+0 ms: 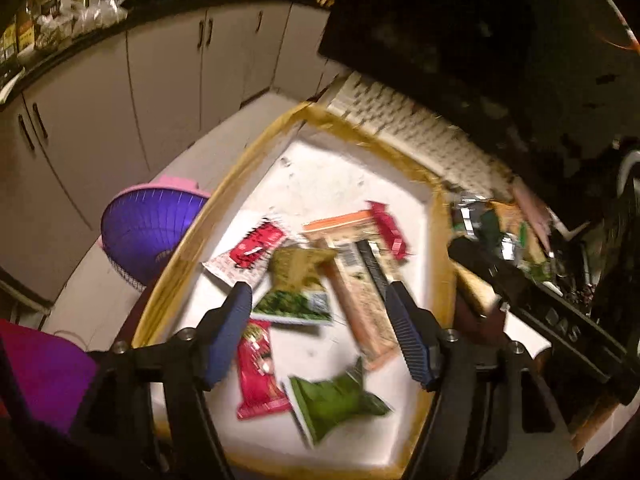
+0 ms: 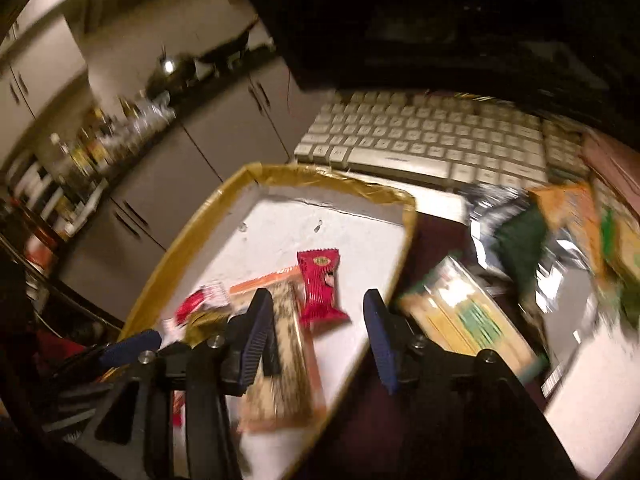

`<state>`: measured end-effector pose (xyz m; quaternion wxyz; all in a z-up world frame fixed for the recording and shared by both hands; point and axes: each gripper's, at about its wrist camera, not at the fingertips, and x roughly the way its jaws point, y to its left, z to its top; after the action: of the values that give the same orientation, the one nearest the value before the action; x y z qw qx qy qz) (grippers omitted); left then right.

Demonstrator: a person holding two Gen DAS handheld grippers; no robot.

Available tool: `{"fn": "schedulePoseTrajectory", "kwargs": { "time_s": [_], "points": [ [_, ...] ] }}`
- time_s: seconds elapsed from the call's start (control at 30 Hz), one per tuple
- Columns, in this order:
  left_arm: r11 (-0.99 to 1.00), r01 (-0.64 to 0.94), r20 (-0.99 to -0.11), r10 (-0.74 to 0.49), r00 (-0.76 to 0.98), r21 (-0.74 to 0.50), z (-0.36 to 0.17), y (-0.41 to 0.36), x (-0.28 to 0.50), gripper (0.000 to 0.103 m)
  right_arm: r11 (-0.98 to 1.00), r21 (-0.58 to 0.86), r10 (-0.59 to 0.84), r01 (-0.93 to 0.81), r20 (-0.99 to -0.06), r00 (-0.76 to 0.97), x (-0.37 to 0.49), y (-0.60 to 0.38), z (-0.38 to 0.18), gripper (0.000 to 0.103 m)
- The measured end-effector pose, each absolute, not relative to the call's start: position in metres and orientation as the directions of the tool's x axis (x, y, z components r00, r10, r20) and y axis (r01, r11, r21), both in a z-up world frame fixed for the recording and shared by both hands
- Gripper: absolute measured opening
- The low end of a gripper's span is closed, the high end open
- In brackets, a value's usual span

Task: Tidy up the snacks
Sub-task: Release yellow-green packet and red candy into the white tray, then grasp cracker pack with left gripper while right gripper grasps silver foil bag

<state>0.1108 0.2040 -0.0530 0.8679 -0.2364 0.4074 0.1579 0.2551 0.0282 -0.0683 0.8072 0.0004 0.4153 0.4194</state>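
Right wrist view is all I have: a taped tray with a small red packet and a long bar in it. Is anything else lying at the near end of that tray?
Observer: Yes. The left wrist view shows a green packet at the near end of the tray, with a larger red packet right beside it.
Operator: Any container outside the tray?
Observer: A purple basket sits beside the tray's left rim.
Operator: Is the left claw carrying something?
Observer: No. The left claw is open above the packets, with nothing gripped.
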Motion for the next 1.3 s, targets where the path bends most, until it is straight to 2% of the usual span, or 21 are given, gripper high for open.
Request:
{"fn": "schedulePoseTrajectory", "kwargs": {
  "time_s": [0.27, 0.53, 0.73, 0.9, 1.13, 1.2, 1.3],
  "points": [
    [0.915, -0.28, -0.73, -0.022, 0.683, -0.29, -0.03, 0.139, 0.113, 0.076, 0.627, 0.48, 0.747, -0.614, -0.595, 0.297, 0.235, -0.066, -0.076, 0.049],
    [0.929, -0.223, -0.783, -0.101, 0.614, -0.295, -0.035, 0.092, 0.156, 0.077, 0.669, 0.563, 0.738, -0.486, -0.582, 0.342, 0.25, -0.138, -0.102, 0.049],
    [0.901, -0.267, -0.82, -0.148, 0.552, -0.342, -0.051, 0.079, 0.207, 0.077, 0.692, 0.565, 0.721, -0.449, -0.573, 0.39, 0.255, -0.167, -0.108, 0.049],
    [0.855, -0.36, -0.842, -0.149, 0.519, -0.373, -0.063, 0.081, 0.249, 0.076, 0.766, 0.481, 0.643, -0.426, -0.59, 0.489, 0.264, -0.177, -0.113, 0.05],
    [0.835, -0.487, -0.904, -0.029, 0.426, -0.256, -0.083, 0.081, 0.281, 0.073, 0.763, 0.456, 0.645, -0.458, -0.581, 0.496, 0.265, -0.175, -0.118, 0.05],
    [0.827, -0.512, -0.917, -0.012, 0.398, -0.233, -0.089, 0.082, 0.284, 0.067, 0.759, 0.447, 0.648, -0.473, -0.581, 0.492, 0.263, -0.173, -0.118, 0.049],
    [0.819, -0.527, -0.925, -0.013, 0.38, -0.228, -0.1, 0.083, 0.285, 0.065, 0.752, 0.46, 0.657, -0.471, -0.579, 0.483, 0.265, -0.175, -0.12, 0.049]
  ]
}}
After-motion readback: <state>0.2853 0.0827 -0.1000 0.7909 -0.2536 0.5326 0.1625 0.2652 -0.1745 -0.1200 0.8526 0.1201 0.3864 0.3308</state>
